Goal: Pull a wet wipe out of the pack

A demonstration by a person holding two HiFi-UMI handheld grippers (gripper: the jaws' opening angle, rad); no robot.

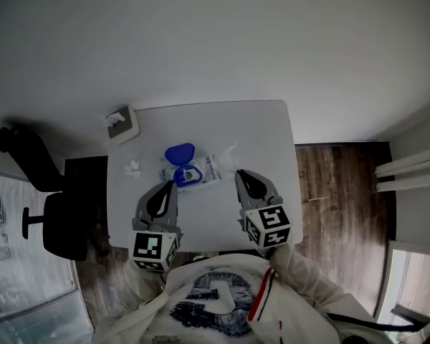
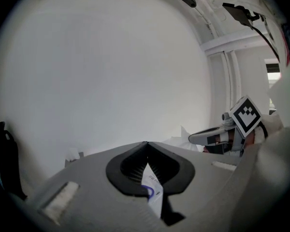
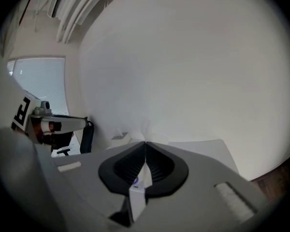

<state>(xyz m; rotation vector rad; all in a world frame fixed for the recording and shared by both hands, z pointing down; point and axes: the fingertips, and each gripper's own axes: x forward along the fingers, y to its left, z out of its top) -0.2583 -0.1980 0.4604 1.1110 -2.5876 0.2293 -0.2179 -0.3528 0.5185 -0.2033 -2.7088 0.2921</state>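
While the pack [image 1: 201, 172] lies on the table [image 1: 265, 131] with its blue lid [image 1: 179, 153] flipped open, the right tongs [image 1: 239, 173] are pinched on a pale wet wipe [image 1: 229, 153] that stands up just beyond their tips, so the pull looks well under way. Whether the wipe's tail has cleared the opening cannot be told; drawing it fully free is what remains. The left tongs [image 1: 170, 186] are pressed together at the pack's near edge, though whether they nip the wrapper is unclear.

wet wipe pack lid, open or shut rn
Open: in the head view the blue lid is flipped back beyond the wet wipe pack, leaving its blue-ringed opening uncovered.
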